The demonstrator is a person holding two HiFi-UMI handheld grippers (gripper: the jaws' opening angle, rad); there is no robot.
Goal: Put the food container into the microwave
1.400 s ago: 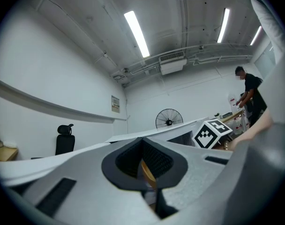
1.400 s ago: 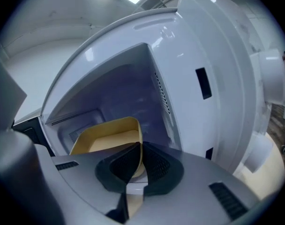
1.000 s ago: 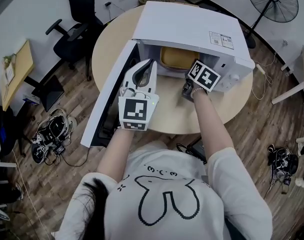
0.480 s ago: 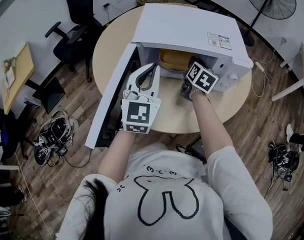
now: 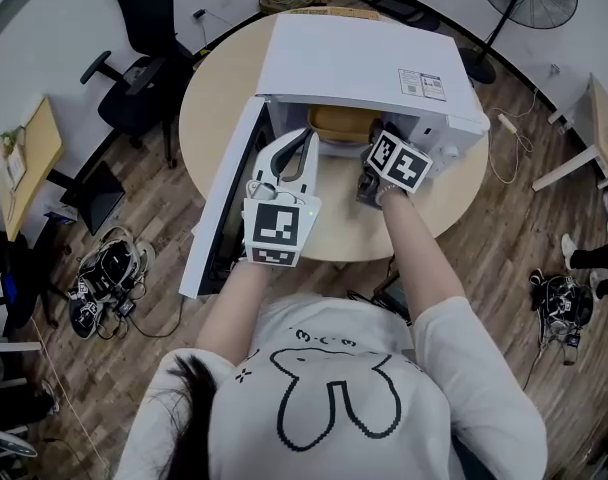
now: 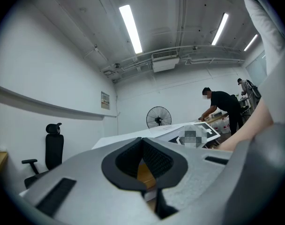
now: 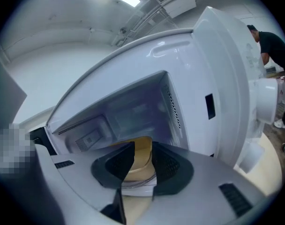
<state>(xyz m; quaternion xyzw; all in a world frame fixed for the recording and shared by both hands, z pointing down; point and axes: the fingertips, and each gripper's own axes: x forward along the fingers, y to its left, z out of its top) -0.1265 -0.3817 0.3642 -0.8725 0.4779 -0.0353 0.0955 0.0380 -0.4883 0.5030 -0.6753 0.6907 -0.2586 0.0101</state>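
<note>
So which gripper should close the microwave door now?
Left, probably. The food container is already inside the microwave, and its open door hangs on the left side, right beside the left gripper. The right gripper faces the opening, farther from the door.

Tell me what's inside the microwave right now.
A yellowish food container sits in the microwave cavity, door open. The right gripper, jaws apart, is just in front and covers its near edge in the head view; the microwave's top hides the cavity's rear.

One microwave [image 5: 354, 58], one food container [image 5: 342, 123], two grippers [image 5: 304, 136] [image 5: 376, 168], one table [image 5: 212, 98].
</note>
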